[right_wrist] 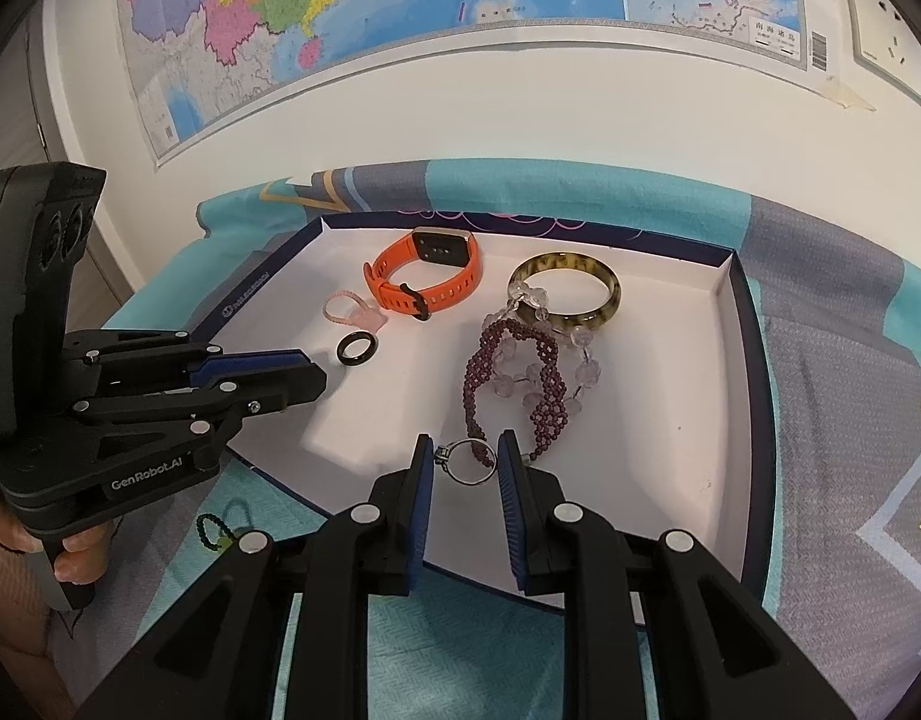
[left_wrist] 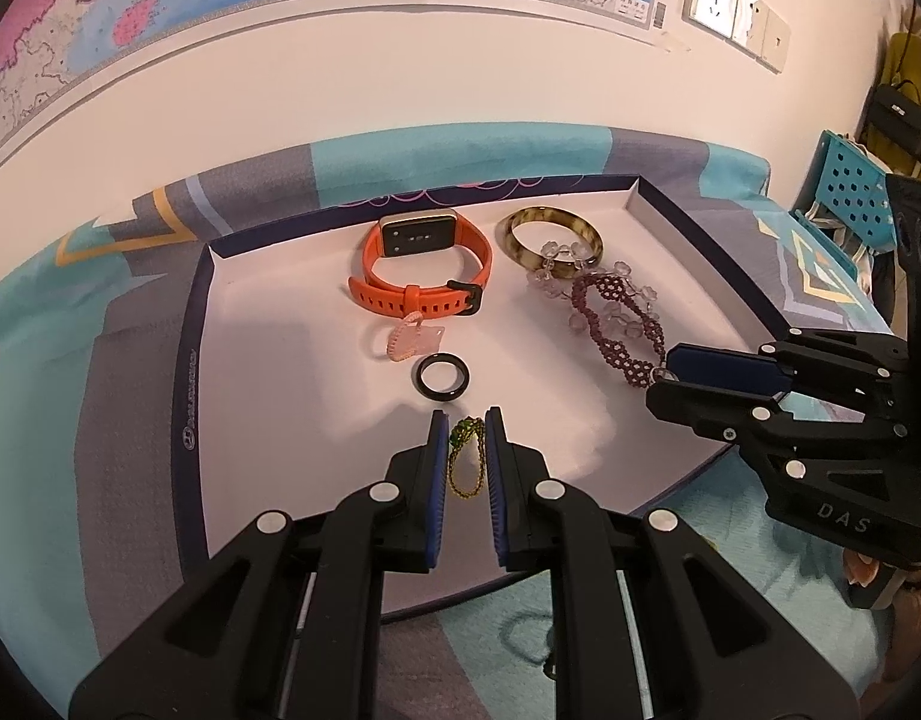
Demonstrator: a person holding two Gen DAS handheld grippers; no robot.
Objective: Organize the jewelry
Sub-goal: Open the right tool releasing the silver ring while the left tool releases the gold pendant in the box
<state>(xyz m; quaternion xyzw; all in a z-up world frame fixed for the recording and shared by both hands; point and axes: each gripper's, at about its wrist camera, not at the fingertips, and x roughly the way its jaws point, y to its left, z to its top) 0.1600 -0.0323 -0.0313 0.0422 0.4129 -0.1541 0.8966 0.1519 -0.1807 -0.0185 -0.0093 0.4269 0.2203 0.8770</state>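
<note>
A shallow white tray (left_wrist: pixel 268 324) with a dark blue rim (right_wrist: pixel 739 324) holds an orange watch (left_wrist: pixel 424 264), a tortoiseshell bangle (left_wrist: pixel 553 237), a clear bead bracelet (left_wrist: pixel 622 294), a maroon beaded bracelet (left_wrist: pixel 610 330), a pink hair tie with tag (left_wrist: pixel 409 339) and a black ring (left_wrist: pixel 442 379). My left gripper (left_wrist: pixel 466 426) is shut on a green and gold beaded chain (left_wrist: pixel 465 456) that hangs between the pads above the tray's front. My right gripper (right_wrist: pixel 465 456) holds a silver ring (right_wrist: pixel 469 462) between its pads over the tray's near edge, by the maroon bracelet's end (right_wrist: pixel 481 450).
The tray lies on a teal and grey patterned cloth (left_wrist: pixel 100 432). A dark green beaded loop (right_wrist: pixel 217 525) lies on the cloth outside the tray's front left in the right wrist view. A wall with maps (right_wrist: pixel 340 30) is behind. A blue perforated chair (left_wrist: pixel 850 192) stands at the right.
</note>
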